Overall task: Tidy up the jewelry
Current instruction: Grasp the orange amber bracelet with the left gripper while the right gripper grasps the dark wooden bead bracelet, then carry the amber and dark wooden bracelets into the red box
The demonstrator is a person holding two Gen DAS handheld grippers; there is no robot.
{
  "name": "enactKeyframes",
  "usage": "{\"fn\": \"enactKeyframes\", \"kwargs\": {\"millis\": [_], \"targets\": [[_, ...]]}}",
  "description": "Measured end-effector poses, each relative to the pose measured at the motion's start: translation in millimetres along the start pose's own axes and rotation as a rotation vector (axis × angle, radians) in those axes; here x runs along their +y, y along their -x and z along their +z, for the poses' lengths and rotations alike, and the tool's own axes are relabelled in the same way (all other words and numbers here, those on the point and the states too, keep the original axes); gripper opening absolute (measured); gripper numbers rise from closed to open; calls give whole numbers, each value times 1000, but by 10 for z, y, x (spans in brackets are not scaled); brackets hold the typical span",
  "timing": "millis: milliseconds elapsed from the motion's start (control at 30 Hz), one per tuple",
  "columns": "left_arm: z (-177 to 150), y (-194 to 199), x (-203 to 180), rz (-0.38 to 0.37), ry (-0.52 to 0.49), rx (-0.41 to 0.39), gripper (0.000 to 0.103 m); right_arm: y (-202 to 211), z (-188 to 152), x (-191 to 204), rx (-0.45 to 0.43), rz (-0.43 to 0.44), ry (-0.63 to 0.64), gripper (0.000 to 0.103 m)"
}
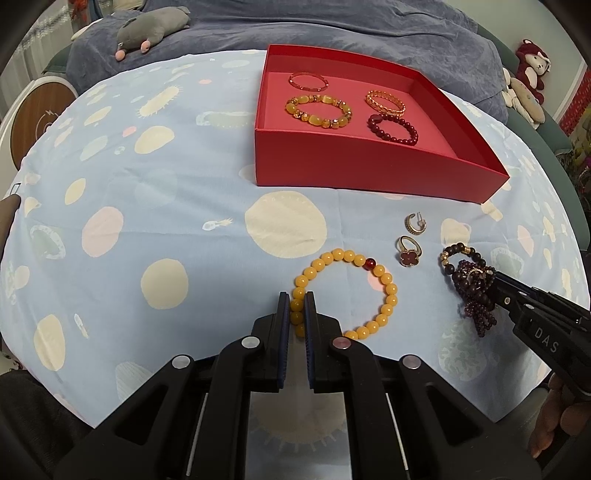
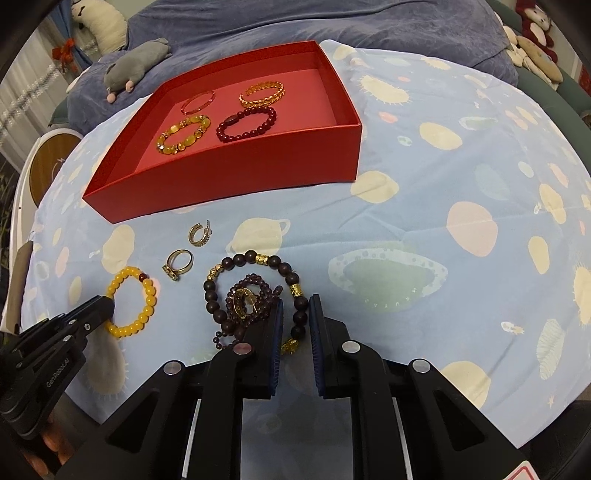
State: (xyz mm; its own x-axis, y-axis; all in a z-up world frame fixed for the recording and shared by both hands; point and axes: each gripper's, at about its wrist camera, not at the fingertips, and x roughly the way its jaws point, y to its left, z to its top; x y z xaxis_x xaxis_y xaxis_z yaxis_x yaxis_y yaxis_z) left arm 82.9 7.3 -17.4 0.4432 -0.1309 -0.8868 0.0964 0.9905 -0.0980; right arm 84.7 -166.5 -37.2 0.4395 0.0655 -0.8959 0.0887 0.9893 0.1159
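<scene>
My left gripper (image 1: 296, 301) is shut on the left side of a yellow bead bracelet (image 1: 384, 280) that lies on the blue cloth; the bracelet also shows in the right wrist view (image 2: 147, 291). My right gripper (image 2: 296, 304) is shut on a dark brown bead bracelet (image 2: 218, 280), which lies on the cloth with a purple bead strand (image 2: 255, 291) inside it. A gold ring with a red clover (image 1: 406, 251) and a gold hoop earring (image 1: 415, 223) lie between them. The red box (image 1: 369, 170) holds several bracelets.
A grey plush toy (image 1: 147, 31) lies on the blue blanket behind the cloth. Stuffed toys (image 1: 528, 81) sit at the far right. A round wooden-topped stool (image 1: 33, 122) stands at the left.
</scene>
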Motion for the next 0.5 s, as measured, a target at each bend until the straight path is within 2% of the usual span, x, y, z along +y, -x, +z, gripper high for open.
{"fn": "enactKeyframes", "kwargs": {"millis": [100, 300, 500], "targets": [[2, 0, 8, -4, 1, 0, 8, 14, -3, -13, 1, 2, 8, 8], [48, 17, 54, -30, 25, 25, 7, 179, 49, -23, -29, 35, -6, 8], [152, 218, 51, -59, 36, -9, 7, 513, 172, 73, -92, 95, 1, 8]]}}
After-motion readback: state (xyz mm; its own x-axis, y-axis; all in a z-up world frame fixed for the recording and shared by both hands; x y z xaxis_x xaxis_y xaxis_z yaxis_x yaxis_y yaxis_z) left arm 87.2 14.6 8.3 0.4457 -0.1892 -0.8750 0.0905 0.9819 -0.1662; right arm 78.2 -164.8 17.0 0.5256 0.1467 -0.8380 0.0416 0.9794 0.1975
